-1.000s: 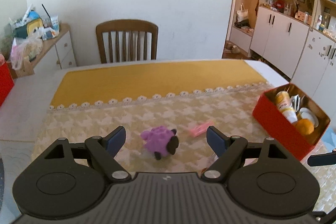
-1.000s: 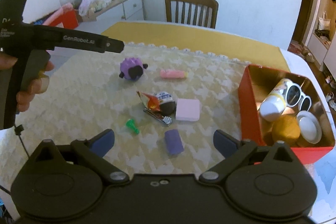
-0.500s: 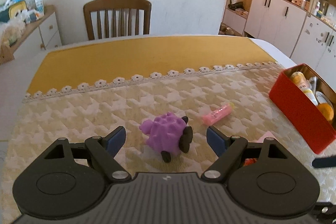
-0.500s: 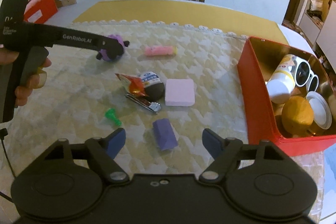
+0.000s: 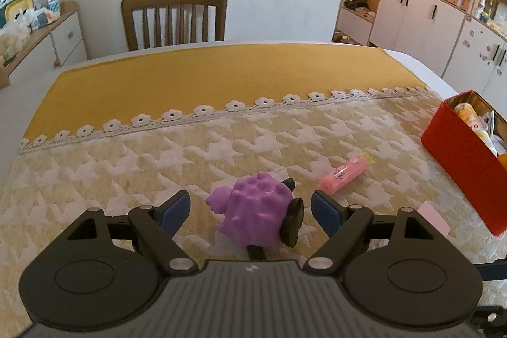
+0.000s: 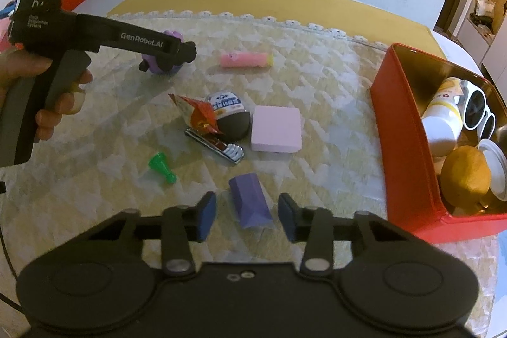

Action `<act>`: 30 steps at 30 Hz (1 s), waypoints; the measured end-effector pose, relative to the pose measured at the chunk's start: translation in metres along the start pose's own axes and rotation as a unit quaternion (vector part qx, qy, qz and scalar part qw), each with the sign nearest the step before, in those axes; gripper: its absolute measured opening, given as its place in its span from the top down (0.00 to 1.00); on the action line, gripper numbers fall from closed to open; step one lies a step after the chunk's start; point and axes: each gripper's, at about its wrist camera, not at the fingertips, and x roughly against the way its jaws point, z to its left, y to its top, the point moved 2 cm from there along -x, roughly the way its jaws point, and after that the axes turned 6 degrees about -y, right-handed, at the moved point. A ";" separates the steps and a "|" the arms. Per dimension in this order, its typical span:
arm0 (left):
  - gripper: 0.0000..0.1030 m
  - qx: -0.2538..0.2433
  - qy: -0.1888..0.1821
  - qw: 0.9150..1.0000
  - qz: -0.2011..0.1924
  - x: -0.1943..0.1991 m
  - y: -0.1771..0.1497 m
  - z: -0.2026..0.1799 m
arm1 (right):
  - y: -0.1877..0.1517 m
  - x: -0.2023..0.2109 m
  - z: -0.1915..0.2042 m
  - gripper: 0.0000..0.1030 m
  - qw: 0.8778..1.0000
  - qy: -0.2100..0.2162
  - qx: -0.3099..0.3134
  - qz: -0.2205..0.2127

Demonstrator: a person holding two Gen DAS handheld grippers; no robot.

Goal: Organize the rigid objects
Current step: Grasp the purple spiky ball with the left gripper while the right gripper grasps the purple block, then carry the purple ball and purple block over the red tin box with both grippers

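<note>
A purple knobbly toy sheep (image 5: 258, 213) with black face and feet lies on the patterned tablecloth. My left gripper (image 5: 250, 209) is open with a finger on each side of it, not touching. In the right wrist view the left gripper (image 6: 177, 51) partly hides the sheep (image 6: 158, 65). My right gripper (image 6: 247, 211) is open around the near end of a purple block (image 6: 248, 203), its fingers a little apart from it. A red box (image 6: 408, 148) at the right holds a bottle, sunglasses, an orange and a lid.
On the cloth lie a pink tube (image 6: 245, 60), a pink square pad (image 6: 276, 129), a dark round packet with red wrapper (image 6: 218, 116), a metal nail clipper (image 6: 218, 146) and a green pawn (image 6: 162, 165). A wooden chair (image 5: 174, 18) stands behind the table.
My left gripper has moved forward and down until the sheep sits between its fingers. My right gripper has advanced to the purple block and narrowed its opening.
</note>
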 end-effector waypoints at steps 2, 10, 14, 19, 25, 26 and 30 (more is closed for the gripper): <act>0.28 -0.004 -0.001 1.000 0.000 -0.001 0.000 -0.001 | 0.000 -0.001 0.001 0.68 1.000 0.000 0.003 0.001; 0.36 -0.012 0.002 1.000 0.007 0.000 -0.001 -0.005 | 0.000 -0.001 0.004 0.81 1.000 -0.003 0.010 0.001; 0.36 -0.014 0.008 1.000 0.012 0.002 -0.002 -0.007 | -0.002 0.001 0.004 0.81 1.000 -0.009 0.010 -0.005; 0.36 -0.014 0.019 1.000 0.017 0.009 -0.004 -0.008 | -0.001 0.011 0.001 0.81 1.000 -0.007 0.000 -0.017; 0.36 -0.004 0.031 0.999 0.013 0.026 -0.006 -0.006 | -0.001 0.029 -0.002 0.81 0.999 -0.001 -0.016 -0.033; 0.36 -0.001 0.032 0.999 0.012 0.030 -0.006 -0.005 | 0.000 0.033 -0.002 0.81 0.999 -0.001 -0.018 -0.035; 0.36 0.002 0.036 0.999 0.008 0.048 -0.006 -0.004 | 0.001 0.047 -0.004 0.81 0.999 -0.002 -0.022 -0.045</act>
